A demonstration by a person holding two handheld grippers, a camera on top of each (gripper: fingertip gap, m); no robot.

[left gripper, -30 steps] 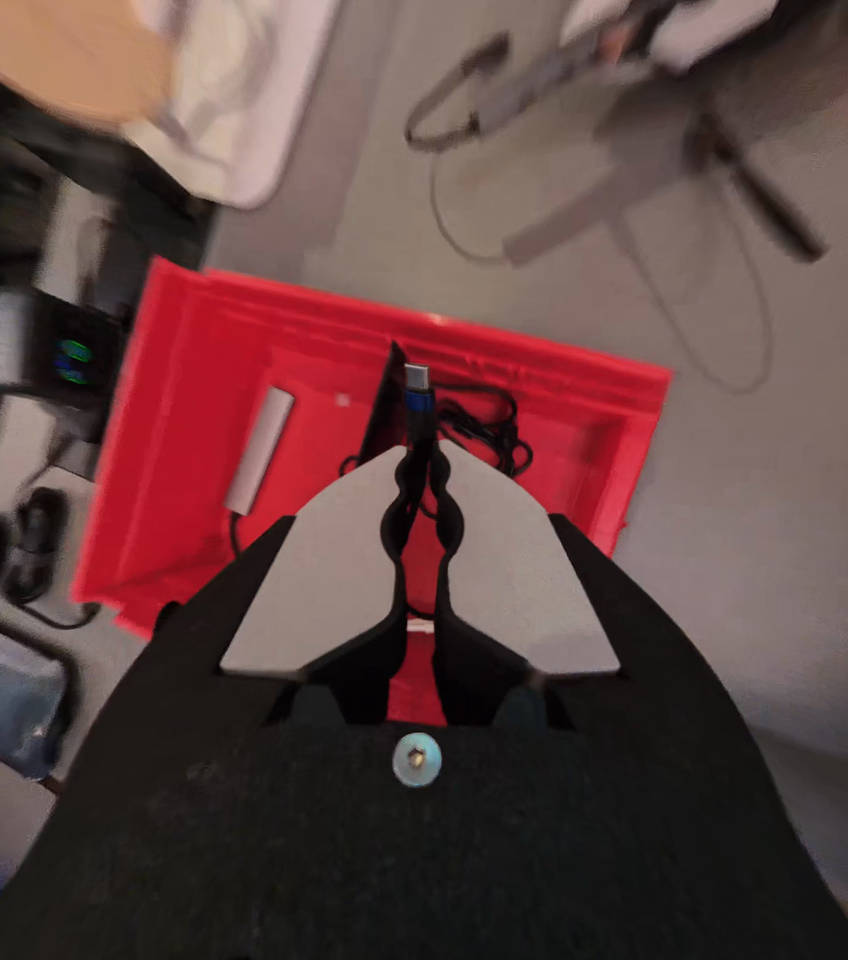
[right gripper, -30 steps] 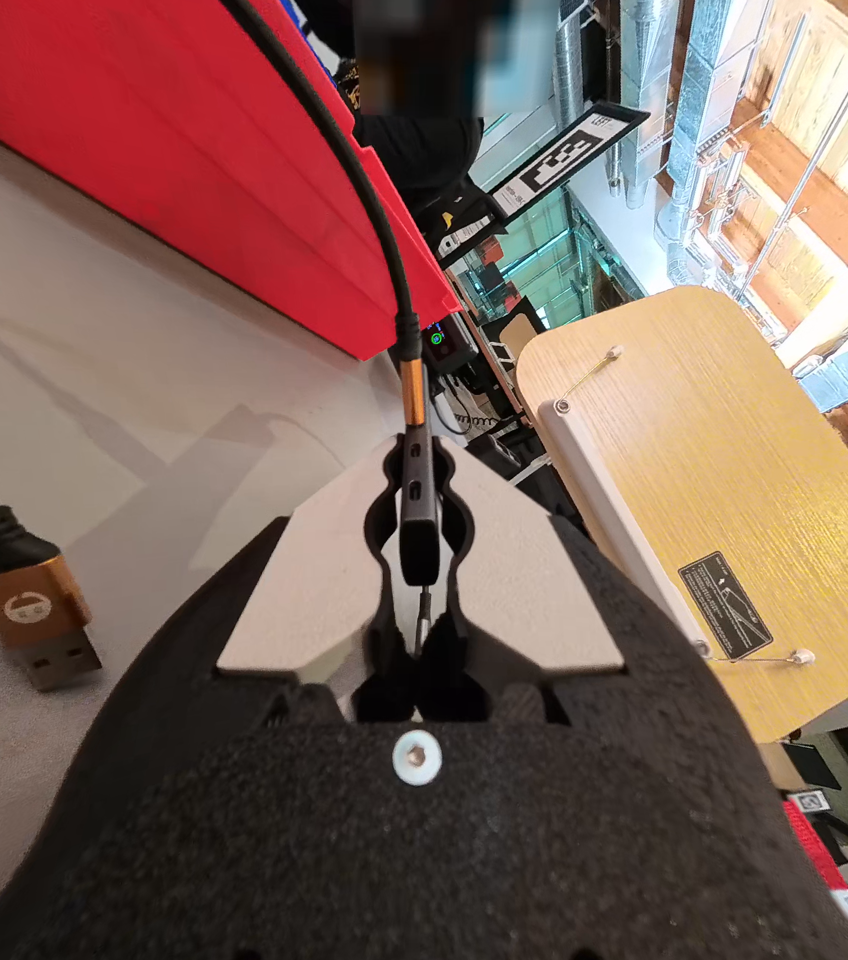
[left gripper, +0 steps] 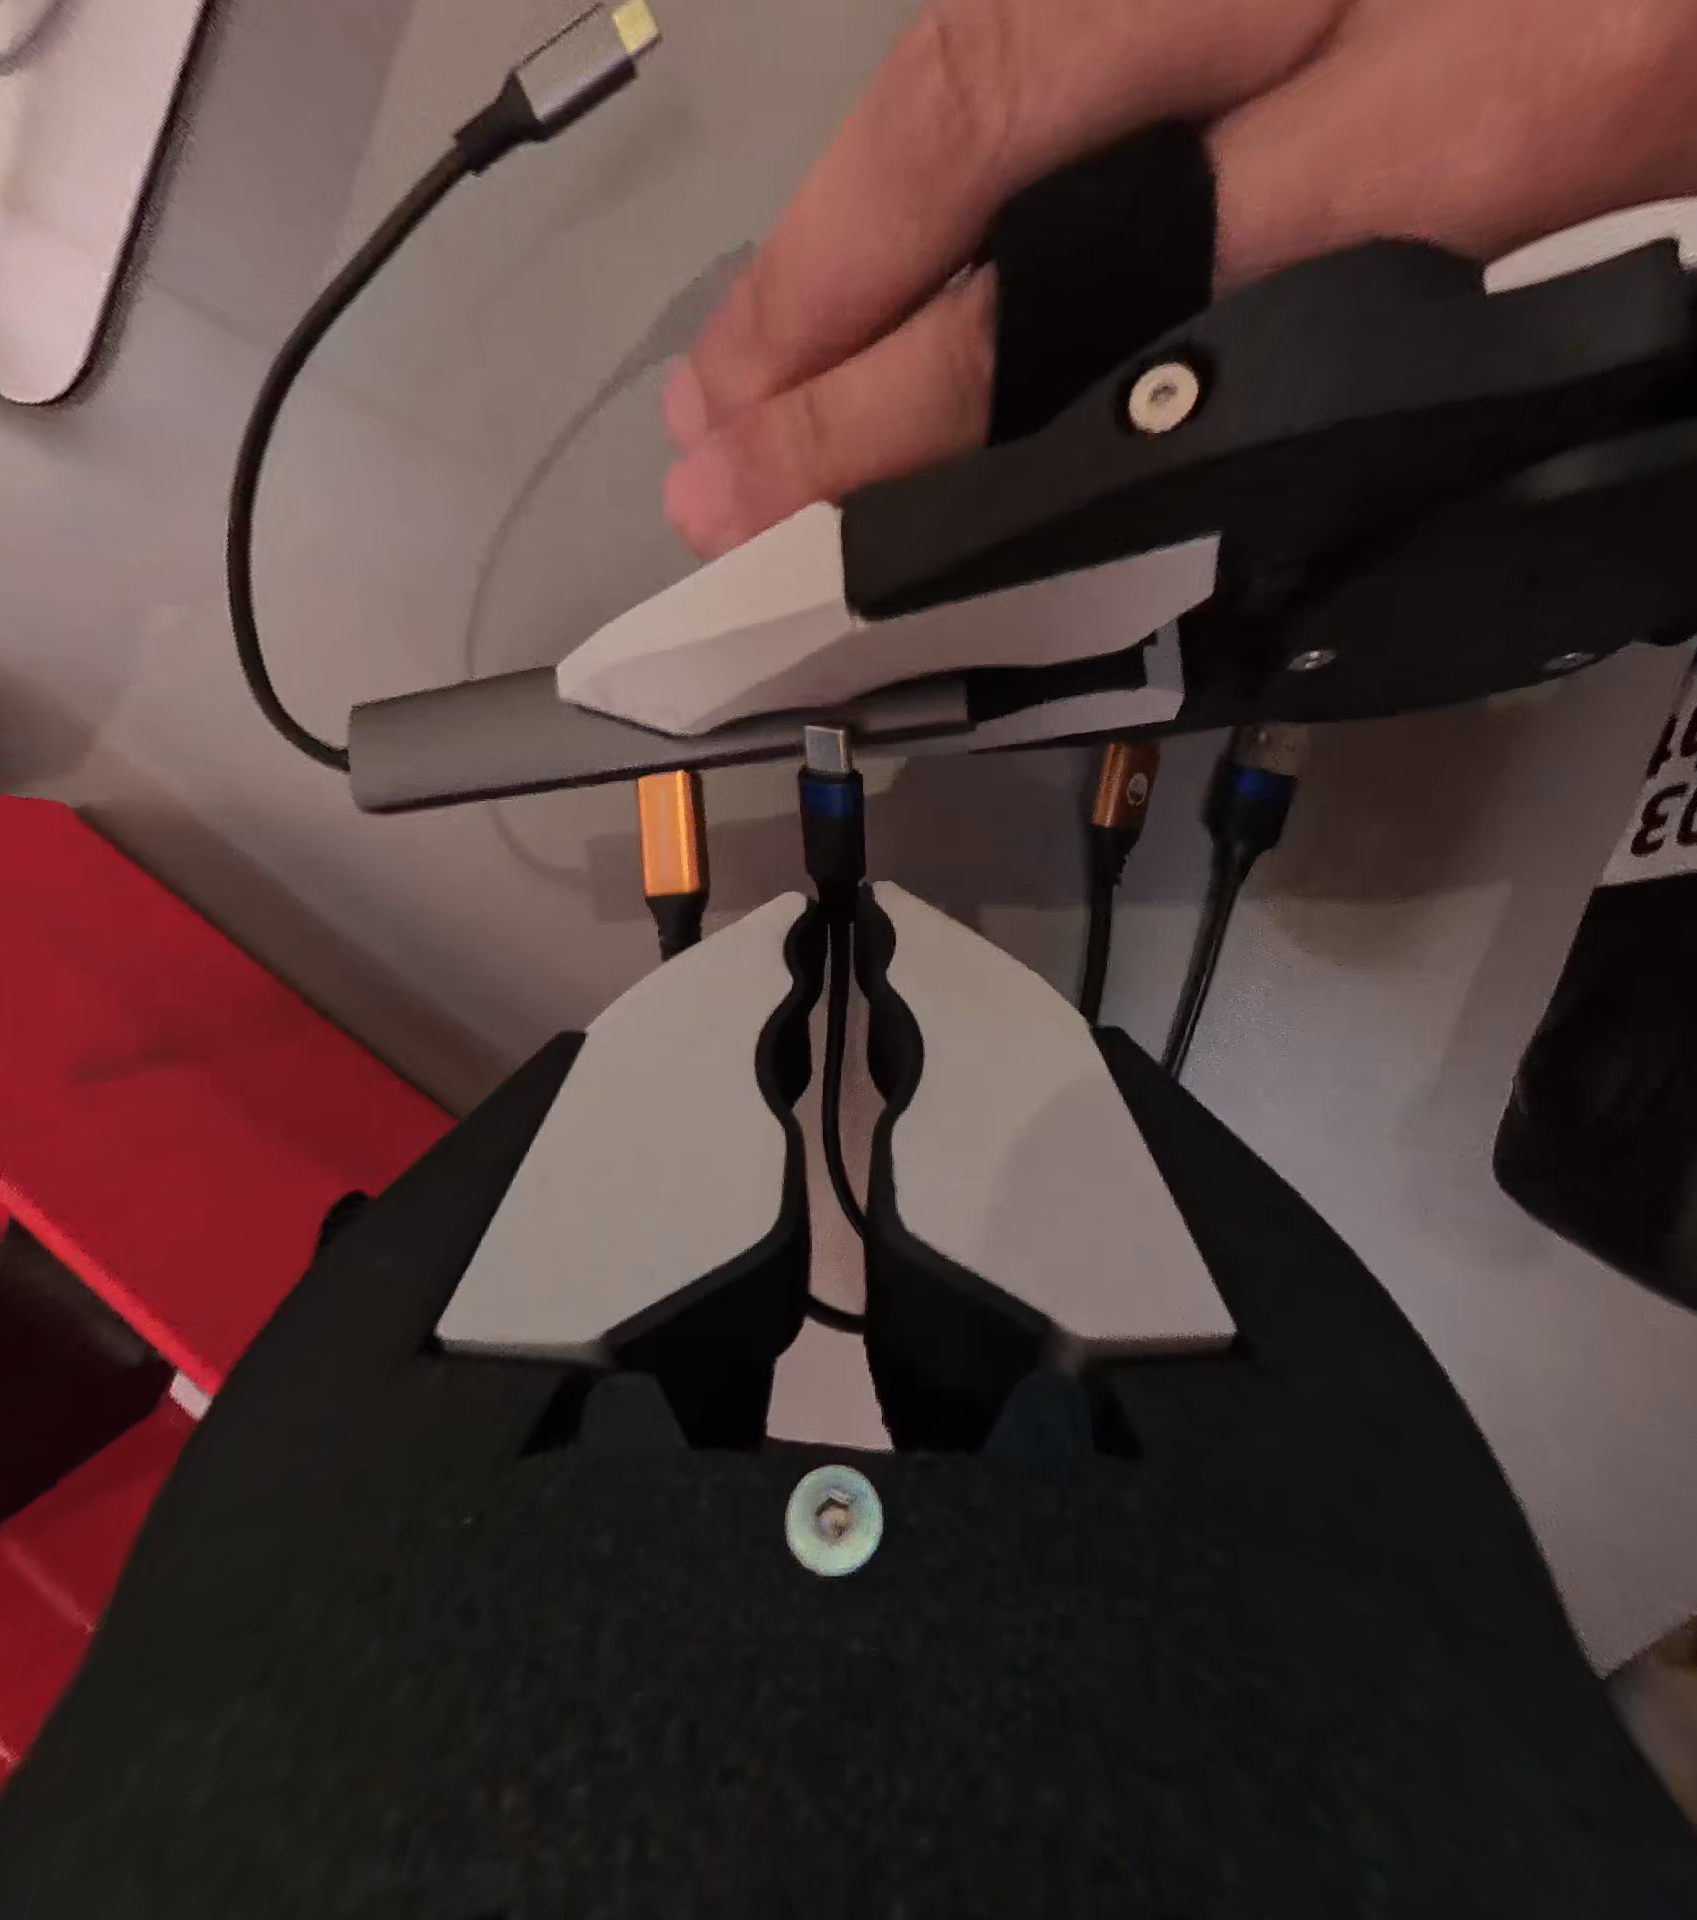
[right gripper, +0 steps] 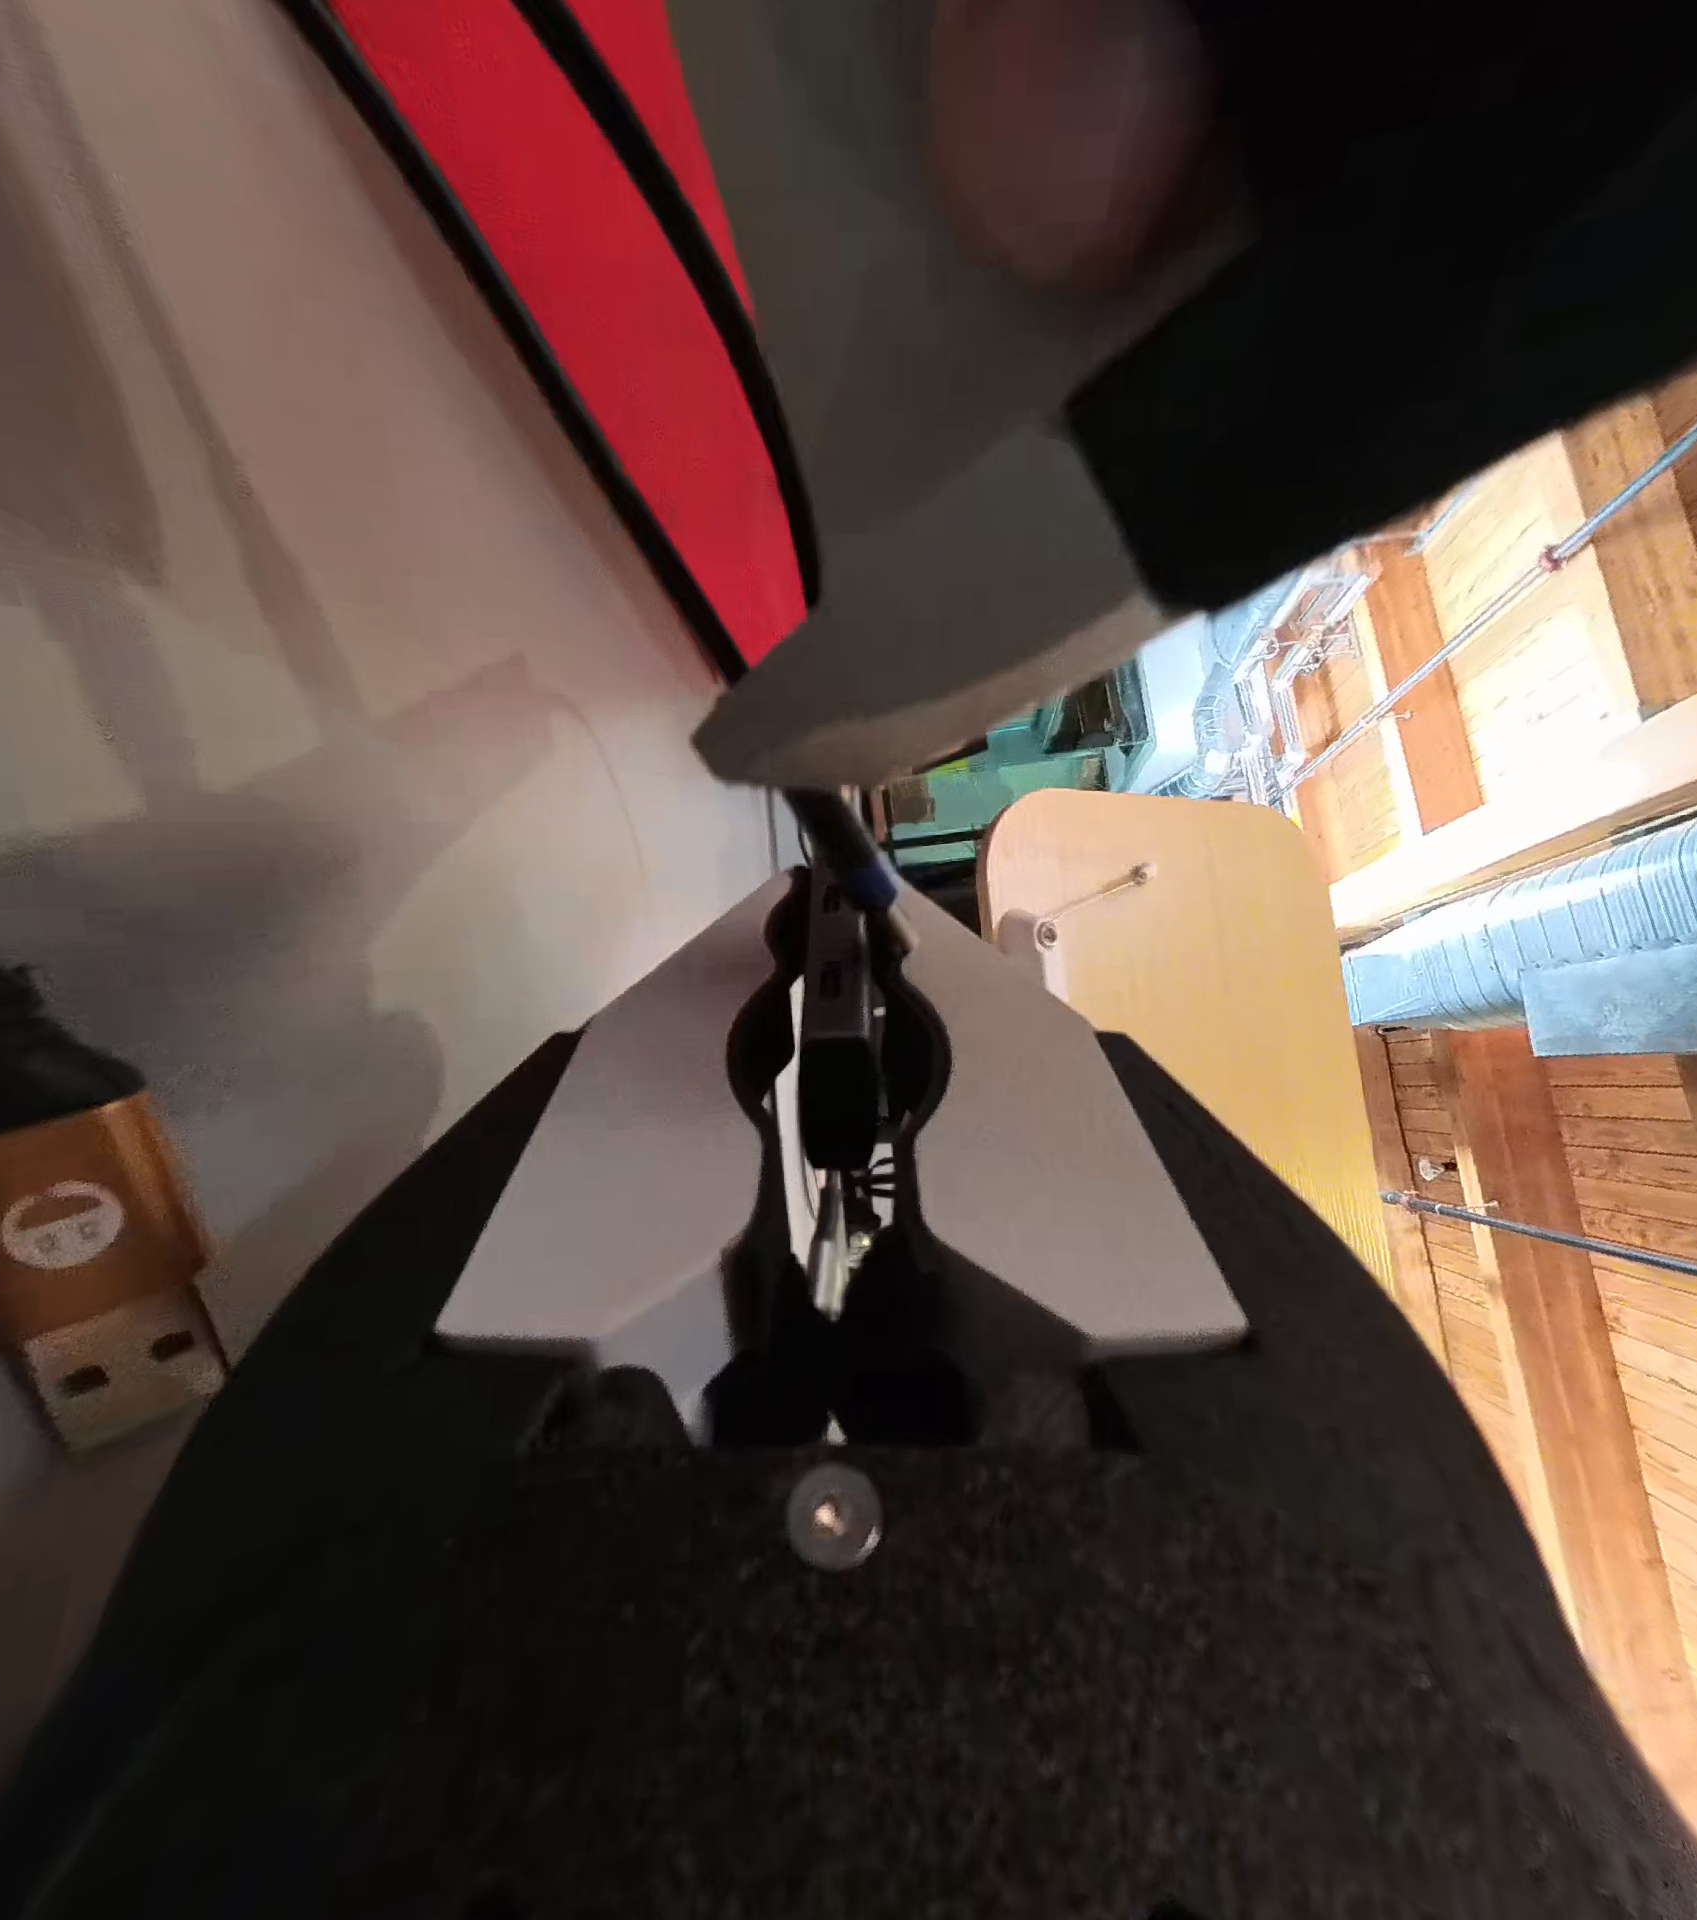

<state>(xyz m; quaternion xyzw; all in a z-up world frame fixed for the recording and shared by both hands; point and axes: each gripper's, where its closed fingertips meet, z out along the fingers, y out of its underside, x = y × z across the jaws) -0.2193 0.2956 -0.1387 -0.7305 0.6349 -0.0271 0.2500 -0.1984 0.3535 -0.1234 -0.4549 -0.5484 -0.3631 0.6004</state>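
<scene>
1. The left tongs [left gripper: 828, 914] are pinching the black cord just behind a blue-collared plug [left gripper: 831, 805], whose metal tip touches the edge of a grey hub [left gripper: 511, 743].
2. The right tongs [right gripper: 839, 914] are pressed together on that hub [right gripper: 836, 1023], holding it edge-on above the counter [left gripper: 979, 1122]; in the left wrist view the person's hand [left gripper: 1031, 208] shows above them.
3. An orange-collared plug [left gripper: 669, 831] sits in the hub just beside the blue one. Two loose plugs, orange [left gripper: 1119, 784] and blue [left gripper: 1257, 795], lie farther right.
4. To do this well, I judge the plug tip should stay square to the port and go straight in, while the right tongs brace the hub against the push. The grip on the cord is soft, so it may buckle.
5. A second ago the left tongs hung over the red bin [left gripper: 96, 1039] with the plug in the air. Now the bin lies to the left and the plug meets the hub.
6. The right tongs held the hub then too; the left tongs now crowd their view.
</scene>
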